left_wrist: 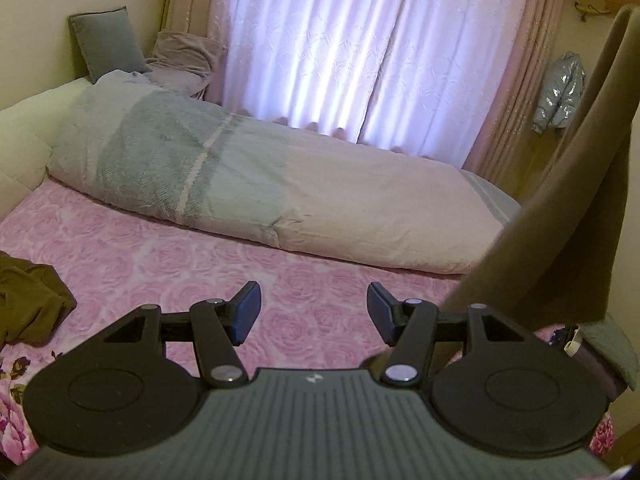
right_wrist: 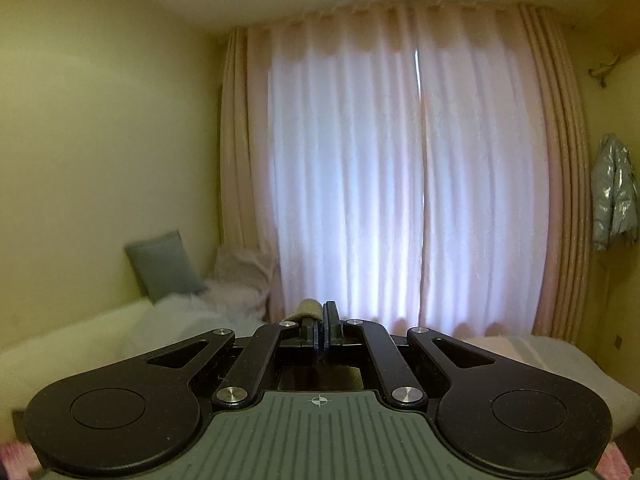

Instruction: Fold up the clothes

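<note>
An olive-brown garment (left_wrist: 568, 200) hangs in the air at the right of the left wrist view, reaching down toward the bed. My right gripper (right_wrist: 322, 326) is shut on a small fold of that olive-brown garment (right_wrist: 308, 306), held high and facing the curtains. My left gripper (left_wrist: 312, 312) is open and empty above the pink rose-patterned bedsheet (left_wrist: 160, 264). Another olive-brown garment (left_wrist: 28, 300) lies crumpled on the bed at the left edge.
A rolled grey-and-pink duvet (left_wrist: 240, 184) lies across the far side of the bed. A grey cushion (left_wrist: 106, 42) and folded blanket (left_wrist: 184, 60) sit in the corner. Curtains (left_wrist: 360, 48) cover the window. A silver jacket (left_wrist: 560, 92) hangs on the right wall.
</note>
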Available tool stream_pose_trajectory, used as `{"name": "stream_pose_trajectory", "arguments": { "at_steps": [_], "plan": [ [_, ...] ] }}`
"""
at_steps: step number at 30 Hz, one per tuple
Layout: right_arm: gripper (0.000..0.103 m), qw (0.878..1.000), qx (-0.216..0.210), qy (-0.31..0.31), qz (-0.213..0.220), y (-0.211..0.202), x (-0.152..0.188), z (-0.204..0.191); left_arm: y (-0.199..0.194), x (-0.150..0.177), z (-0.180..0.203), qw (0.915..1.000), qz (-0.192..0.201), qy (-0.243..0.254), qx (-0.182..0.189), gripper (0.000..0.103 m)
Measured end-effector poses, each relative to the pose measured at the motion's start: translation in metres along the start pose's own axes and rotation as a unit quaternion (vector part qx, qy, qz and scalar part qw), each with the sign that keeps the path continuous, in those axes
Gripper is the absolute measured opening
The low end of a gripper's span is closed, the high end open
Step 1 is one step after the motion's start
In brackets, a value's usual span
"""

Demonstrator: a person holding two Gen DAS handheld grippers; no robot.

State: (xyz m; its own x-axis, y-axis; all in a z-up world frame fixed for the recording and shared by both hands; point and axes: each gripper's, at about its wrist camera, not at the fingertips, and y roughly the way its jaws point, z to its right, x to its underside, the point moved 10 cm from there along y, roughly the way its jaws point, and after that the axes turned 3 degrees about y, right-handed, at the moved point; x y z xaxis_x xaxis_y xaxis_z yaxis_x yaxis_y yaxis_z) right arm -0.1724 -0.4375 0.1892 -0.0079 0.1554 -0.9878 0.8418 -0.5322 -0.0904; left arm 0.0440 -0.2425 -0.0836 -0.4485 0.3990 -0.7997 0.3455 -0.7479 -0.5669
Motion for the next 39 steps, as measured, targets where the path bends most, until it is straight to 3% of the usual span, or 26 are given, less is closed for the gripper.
{"name": "stream_pose_trajectory", "arguments": {
  "at_steps": [5, 7, 9, 11, 13, 14, 15, 19, 22, 24, 29, 39],
  "plan": [
    [0.001, 0.998, 0.029, 0.027, 0.05, -0.026, -0.041, 0.005, -0.003, -0.006, 0.002, 1.0, -0.001, 0.002, 0.009, 0.055],
    [0.001, 0.997, 0.052, 0.027, 0.047, -0.031, -0.044, 0.009, -0.001, -0.005, 0.003, 0.9999, -0.008, 0.006, 0.013, 0.055],
    [0.001, 0.997, 0.077, 0.019, -0.01, -0.017, -0.017, 0.015, 0.004, 0.001, 0.003, 0.9995, -0.025, 0.01, 0.015, 0.055],
    [0.003, 0.99, 0.09, 0.017, -0.108, 0.002, 0.038, 0.024, 0.008, 0.009, 0.004, 0.9986, -0.046, 0.02, 0.019, 0.055],
    [0.042, 0.969, 0.103, 0.03, -0.223, 0.018, 0.114, 0.036, 0.011, 0.019, 0.005, 0.997, -0.067, 0.031, 0.023, 0.055],
    [0.081, 0.956, 0.114, 0.037, -0.268, 0.02, 0.153, 0.043, 0.011, 0.024, 0.005, 0.9962, -0.077, 0.036, 0.021, 0.055],
    [0.085, 0.945, 0.126, 0.042, -0.297, 0.016, 0.19, 0.048, 0.011, 0.03, 0.006, 0.9953, -0.085, 0.042, 0.021, 0.055],
    [0.085, 0.899, 0.174, 0.095, -0.391, -0.03, 0.309, 0.055, 0.011, 0.053, 0.007, 0.9903, -0.118, 0.068, 0.027, 0.055],
    [0.085, 0.87, 0.182, 0.159, -0.43, -0.07, 0.368, 0.045, 0.01, 0.07, 0.008, 0.9854, -0.142, 0.088, 0.032, 0.055],
    [0.085, 0.858, 0.188, 0.176, -0.445, -0.087, 0.388, 0.04, 0.009, 0.081, 0.009, 0.9816, -0.159, 0.101, 0.035, 0.055],
    [0.085, 0.853, 0.2, 0.179, -0.448, -0.108, 0.405, 0.013, 0.006, 0.108, 0.011, 0.9707, -0.195, 0.133, 0.045, 0.055],
    [0.085, 0.845, 0.234, 0.188, -0.443, -0.145, 0.429, -0.026, -0.009, 0.132, 0.006, 0.9612, -0.209, 0.171, 0.055, 0.056]
  ]
}}
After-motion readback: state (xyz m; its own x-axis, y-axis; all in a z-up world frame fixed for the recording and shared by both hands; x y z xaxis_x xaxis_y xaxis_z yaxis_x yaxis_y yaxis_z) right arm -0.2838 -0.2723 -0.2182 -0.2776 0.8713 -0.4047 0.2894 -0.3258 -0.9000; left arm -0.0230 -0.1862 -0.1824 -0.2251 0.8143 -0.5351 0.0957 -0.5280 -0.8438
